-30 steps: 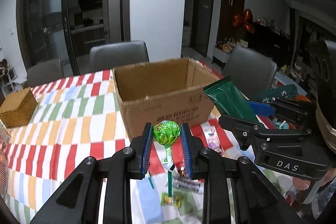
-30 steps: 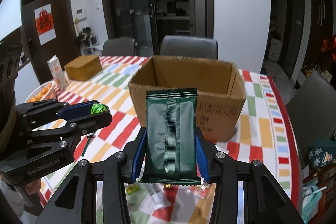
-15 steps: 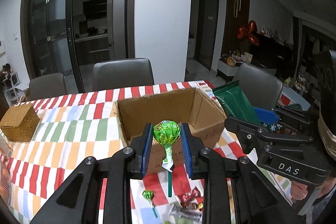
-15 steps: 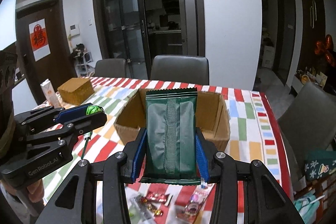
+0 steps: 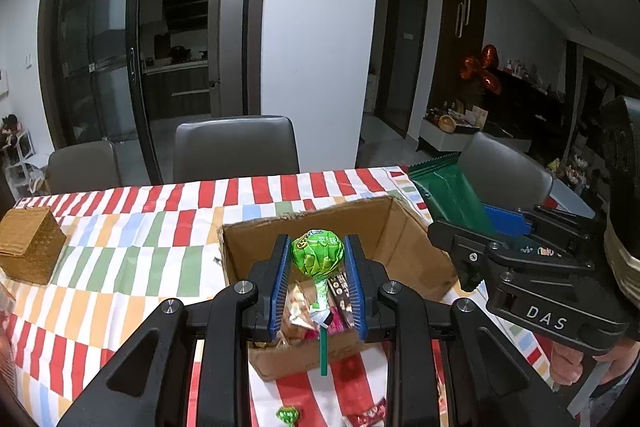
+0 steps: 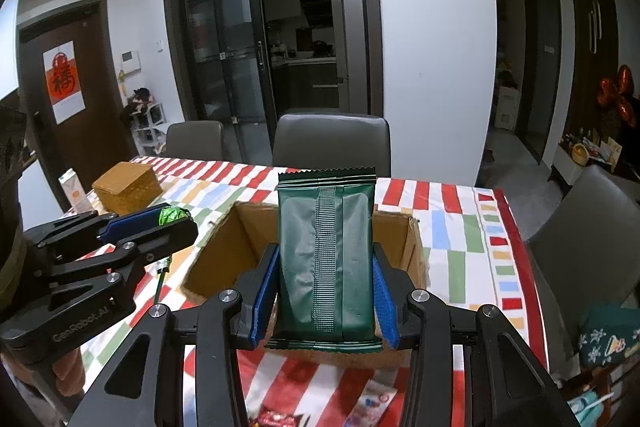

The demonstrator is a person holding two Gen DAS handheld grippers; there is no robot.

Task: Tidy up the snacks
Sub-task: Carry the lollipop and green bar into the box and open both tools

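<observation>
Left gripper [image 5: 316,281] jaws clench a lollipop [image 5: 318,254]; right gripper [image 6: 325,301] jaws clench a green packet [image 6: 326,263]. Carry both over the box [image 5: 404,247] just ahead, then release low inside.

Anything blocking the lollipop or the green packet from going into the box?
Nothing visible. The box is open-topped with no flaps over it. The left gripper holds the lollipop and the right gripper holds the green packet, both facing the opening. Snacks already lie inside, with room left.
</observation>
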